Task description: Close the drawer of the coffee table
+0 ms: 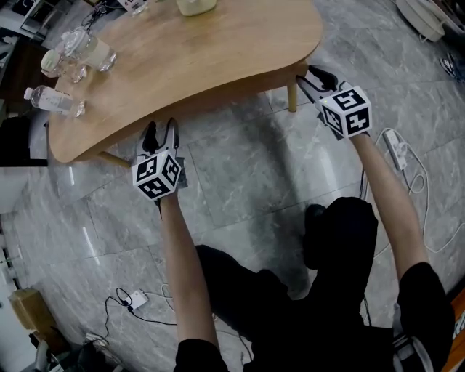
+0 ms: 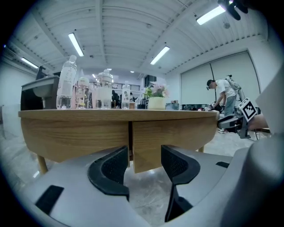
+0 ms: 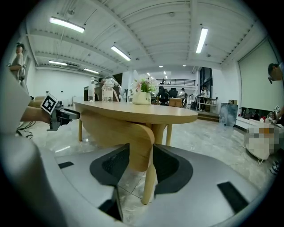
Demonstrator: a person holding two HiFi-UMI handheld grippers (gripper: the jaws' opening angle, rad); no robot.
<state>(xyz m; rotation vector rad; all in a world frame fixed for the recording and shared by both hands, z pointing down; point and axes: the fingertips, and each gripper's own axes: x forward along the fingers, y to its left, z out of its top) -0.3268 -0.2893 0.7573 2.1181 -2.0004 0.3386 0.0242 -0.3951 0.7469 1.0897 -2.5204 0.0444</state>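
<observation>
The light wooden coffee table (image 1: 218, 51) stands on a grey stone floor. Its drawer front (image 2: 177, 137) hangs a little lower than the fixed panel left of a vertical seam. My left gripper (image 1: 161, 134) sits at the table's near edge, by that seam. In the left gripper view its jaws (image 2: 145, 166) stand open, with the drawer front's lower corner showing between them and clear of both pads. My right gripper (image 1: 314, 78) is at the table's right end beside a leg (image 1: 292, 96). There the rounded end of the drawer front (image 3: 140, 146) fills the gap between its pads (image 3: 141, 162).
On the tabletop's left are a lying plastic bottle (image 1: 54, 100) and glass jars (image 1: 83, 51), and a pale pot (image 1: 195, 6) stands at the far edge. A power strip (image 1: 396, 149) and cables lie on the floor at the right. A person (image 2: 224, 95) stands far off.
</observation>
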